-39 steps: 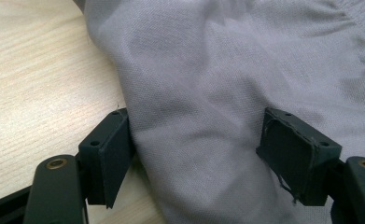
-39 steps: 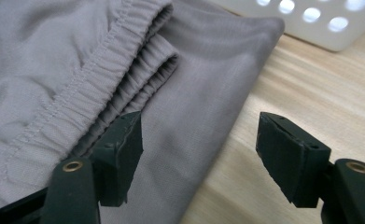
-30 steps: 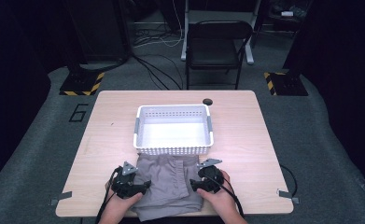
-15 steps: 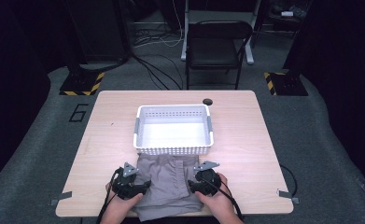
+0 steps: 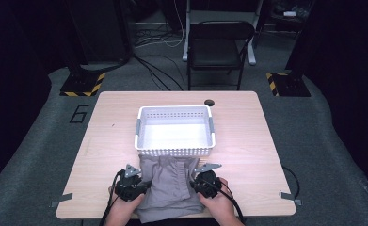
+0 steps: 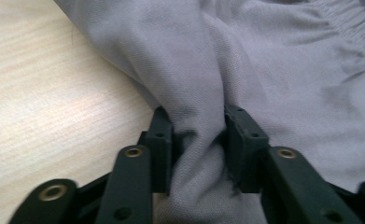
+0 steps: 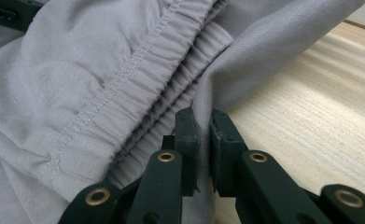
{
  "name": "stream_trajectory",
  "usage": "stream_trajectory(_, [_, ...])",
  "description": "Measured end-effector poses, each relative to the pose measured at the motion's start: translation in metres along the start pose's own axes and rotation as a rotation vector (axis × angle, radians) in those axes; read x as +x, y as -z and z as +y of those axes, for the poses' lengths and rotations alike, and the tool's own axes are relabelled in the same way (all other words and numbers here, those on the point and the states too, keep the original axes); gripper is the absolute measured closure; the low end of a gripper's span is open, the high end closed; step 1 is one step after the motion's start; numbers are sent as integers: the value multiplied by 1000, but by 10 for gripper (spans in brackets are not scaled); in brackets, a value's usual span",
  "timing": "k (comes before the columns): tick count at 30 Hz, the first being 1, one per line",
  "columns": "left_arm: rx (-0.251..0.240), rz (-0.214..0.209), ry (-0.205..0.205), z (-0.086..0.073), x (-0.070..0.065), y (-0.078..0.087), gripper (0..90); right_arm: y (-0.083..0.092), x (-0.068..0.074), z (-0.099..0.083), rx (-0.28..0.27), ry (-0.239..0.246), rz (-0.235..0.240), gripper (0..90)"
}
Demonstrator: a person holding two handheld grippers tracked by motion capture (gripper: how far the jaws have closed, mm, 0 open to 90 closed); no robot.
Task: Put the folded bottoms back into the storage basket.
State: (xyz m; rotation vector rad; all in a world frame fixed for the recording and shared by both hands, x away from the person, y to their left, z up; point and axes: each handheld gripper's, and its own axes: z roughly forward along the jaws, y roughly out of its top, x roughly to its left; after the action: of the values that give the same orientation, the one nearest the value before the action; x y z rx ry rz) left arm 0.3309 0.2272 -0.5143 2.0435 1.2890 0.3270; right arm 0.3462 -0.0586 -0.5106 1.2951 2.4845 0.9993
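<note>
A grey garment with an elastic waistband (image 5: 165, 190) lies crumpled on the table's near edge, in front of the white basket (image 5: 174, 151). My left gripper (image 5: 143, 187) sits at the garment's left side. Its jaws have just been closing, and a thick fold of the cloth (image 6: 203, 93) is pinched between them (image 6: 196, 135). My right gripper (image 5: 194, 185) sits at the garment's right side. Its jaws have also just been closing and now clamp a thin edge of cloth (image 7: 264, 42) beside the gathered waistband (image 7: 203, 126).
The basket stands mid-table, almost touching the garment's far edge. Bare wooden tabletop (image 5: 108, 141) lies to the left and right of both hands. A small dark disc (image 5: 209, 102) sits behind the basket, and a black chair (image 5: 217, 47) stands beyond the table.
</note>
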Motion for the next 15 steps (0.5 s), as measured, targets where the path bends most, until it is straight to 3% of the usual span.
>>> stream_trajectory(4, [-3, -12, 29, 1, 0, 0, 717, -1, 0, 0, -13, 4, -2, 842])
stream_trajectory(7, [11, -28, 17, 4, 3, 3, 753, 0, 1, 0, -13, -12, -6, 844])
stream_trajectory(8, [7, -24, 27, 4, 2, 4, 764, 1, -2, 0, -14, 18, -1, 844])
stream_trajectory(11, [-3, -21, 5, 5, 1, 7, 787, 3, -2, 0, -7, -11, 4, 845])
stream_trajectory(12, [10, -21, -20, 6, 1, 9, 794, 4, -4, 1, -20, -3, 7, 845])
stream_trajectory(15, [-5, -11, -23, 7, -1, 11, 806, 7, -6, 1, -41, -8, 17, 845])
